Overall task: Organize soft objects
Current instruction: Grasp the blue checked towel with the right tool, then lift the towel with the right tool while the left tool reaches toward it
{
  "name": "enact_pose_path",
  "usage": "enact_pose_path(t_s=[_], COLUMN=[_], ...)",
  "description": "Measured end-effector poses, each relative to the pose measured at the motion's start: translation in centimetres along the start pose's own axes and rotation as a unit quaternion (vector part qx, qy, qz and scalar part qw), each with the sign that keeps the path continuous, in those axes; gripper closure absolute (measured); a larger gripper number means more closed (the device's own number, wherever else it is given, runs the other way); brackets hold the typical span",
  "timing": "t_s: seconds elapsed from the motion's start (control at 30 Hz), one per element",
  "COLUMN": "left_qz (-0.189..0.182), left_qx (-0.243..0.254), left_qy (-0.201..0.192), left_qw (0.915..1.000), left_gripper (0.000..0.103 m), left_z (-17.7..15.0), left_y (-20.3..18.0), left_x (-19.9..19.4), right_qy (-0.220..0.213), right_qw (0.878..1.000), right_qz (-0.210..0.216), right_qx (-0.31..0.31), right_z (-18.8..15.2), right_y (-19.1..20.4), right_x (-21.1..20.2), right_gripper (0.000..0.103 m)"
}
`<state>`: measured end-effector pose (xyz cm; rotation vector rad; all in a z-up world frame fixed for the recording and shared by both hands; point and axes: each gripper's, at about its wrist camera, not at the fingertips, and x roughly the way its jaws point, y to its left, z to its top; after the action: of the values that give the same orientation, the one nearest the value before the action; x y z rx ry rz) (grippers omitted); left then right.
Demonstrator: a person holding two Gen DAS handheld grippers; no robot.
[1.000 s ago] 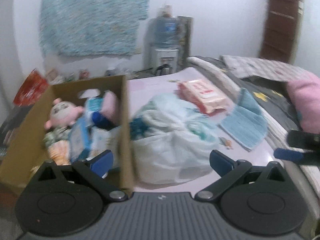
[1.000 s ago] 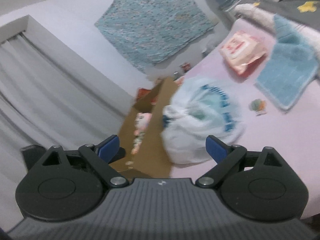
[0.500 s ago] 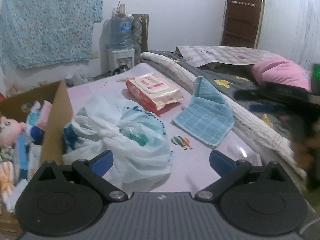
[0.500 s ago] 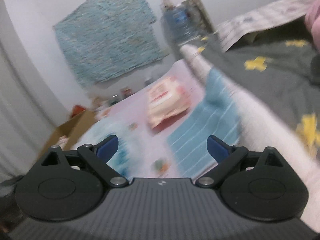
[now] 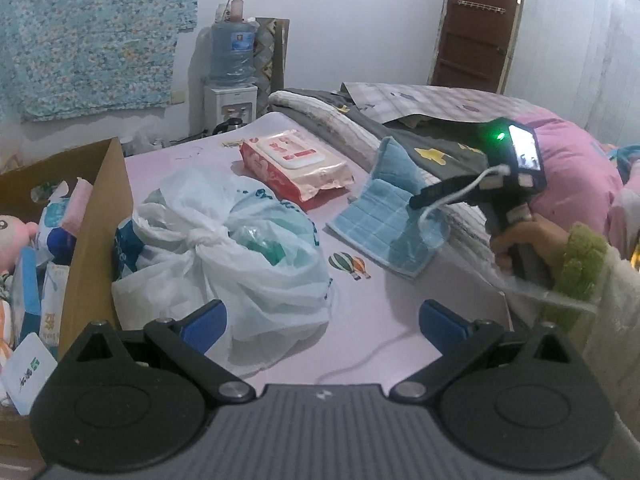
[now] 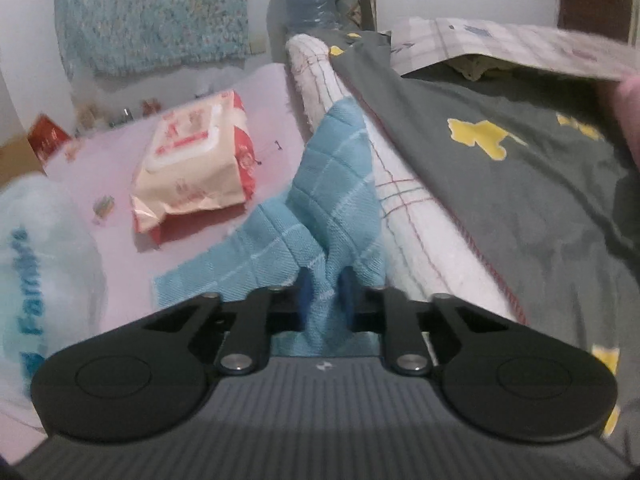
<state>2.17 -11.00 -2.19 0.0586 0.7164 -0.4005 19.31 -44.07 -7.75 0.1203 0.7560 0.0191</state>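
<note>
On pink sheet [image 5: 380, 312]: blue towel [image 5: 384, 224], wipes pack [image 5: 296, 164], tied bag [image 5: 224, 240].

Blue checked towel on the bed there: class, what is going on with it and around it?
A person is tidying soft things on a pink bed sheet. The right gripper is shut on a fold of the blue checked towel, bunching it up. The left gripper hovers open near the knotted white plastic bag. The red-and-cream pack of wet wipes lies untouched; the brown cardboard box already holds soft items.
</note>
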Motion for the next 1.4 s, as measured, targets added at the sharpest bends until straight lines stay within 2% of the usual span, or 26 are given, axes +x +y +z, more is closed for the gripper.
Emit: enact_pose_path(t_s=[0.13, 0.3, 0.47, 0.57, 0.63, 0.7, 0.73, 0.8, 0.9, 0.97, 1.07, 1.1, 1.2, 1.3, 1.4], left_qz=[-0.007, -0.027, -0.045, -0.061, -0.082, -0.102, -0.107, -0.105, -0.105, -0.105, -0.101, -0.1, -0.091, -0.077, -0.085], left_qx=[-0.005, -0.01, -0.012, -0.02, -0.041, -0.063, -0.07, -0.072, -0.062, -0.052, -0.037, -0.031, -0.022, -0.016, -0.02], left_qy=[-0.004, -0.008, -0.006, 0.002, 0.011, 0.02, 0.027, 0.041, 0.049, 0.056, 0.058, 0.056, 0.055, 0.06, 0.074], left_qw=[1.0, 0.9995, 0.9989, 0.9979, 0.9957, 0.9925, 0.9915, 0.9911, 0.9913, 0.9916, 0.9925, 0.9929, 0.9941, 0.995, 0.9934], left_gripper=[0.0, 0.0, 0.003, 0.009, 0.017, 0.025, 0.027, 0.034, 0.034, 0.034, 0.033, 0.031, 0.02, 0.018, 0.018], left_z=[-0.7, -1.8, -2.8, -3.3, -3.4, -3.4, -3.4, -3.3, -3.3, -3.2, -2.9, -2.7, -2.2, -1.7, -1.7], left_y=[0.2, 0.2, -0.3, -0.6, -0.4, 0.0, 0.0, -0.1, -0.8, -1.4, -2.4, -2.7, -3.4, -3.8, -3.7], left_x=[-0.5, -1.2, -1.2, -0.7, -0.2, 0.5, 1.0, 1.9, 3.1, 3.8, 4.9, 5.4, 6.8, 8.2, 9.5], right_qy=[-0.014, -0.02, 0.005, 0.042, 0.068, 0.09, 0.093, 0.086, 0.065, 0.041, 0.009, 0.003, 0.001, 0.001, 0.011], right_qw=[0.995, 0.976, 0.96, 0.941, 0.92, 0.902, 0.902, 0.911, 0.924, 0.939, 0.954, 0.955, 0.957, 0.959, 0.959], right_qz=[0.076, 0.183, 0.242, 0.278, 0.304, 0.312, 0.302, 0.282, 0.264, 0.239, 0.213, 0.213, 0.204, 0.186, 0.17], right_qx=[0.068, 0.115, 0.139, 0.186, 0.239, 0.284, 0.293, 0.289, 0.269, 0.243, 0.213, 0.206, 0.208, 0.215, 0.227], right_z=[-0.6, -2.9, -6.4, -9.1, -10.9, -12.4, -12.9, -13.3, -12.6, -11.5, -10.0, -9.5, -8.3, -7.9, -7.8], right_y=[-0.6, 0.0, 1.5, 1.9, 1.6, 1.2, 1.0, 1.0, 1.0, 1.0, 1.0, 1.0, 0.1, -0.9, -1.2], right_x=[-3.6, -8.2, -10.8, -10.5, -9.8, -9.2, -9.1, -9.7, -11.1, -12.2, -13.4, -13.5, -12.8, -11.4, -9.4], right_gripper=[0.093, 0.094, 0.094, 0.093, 0.093, 0.09, 0.09, 0.087, 0.073, 0.057, 0.048, 0.045, 0.028, 0.027, 0.027])
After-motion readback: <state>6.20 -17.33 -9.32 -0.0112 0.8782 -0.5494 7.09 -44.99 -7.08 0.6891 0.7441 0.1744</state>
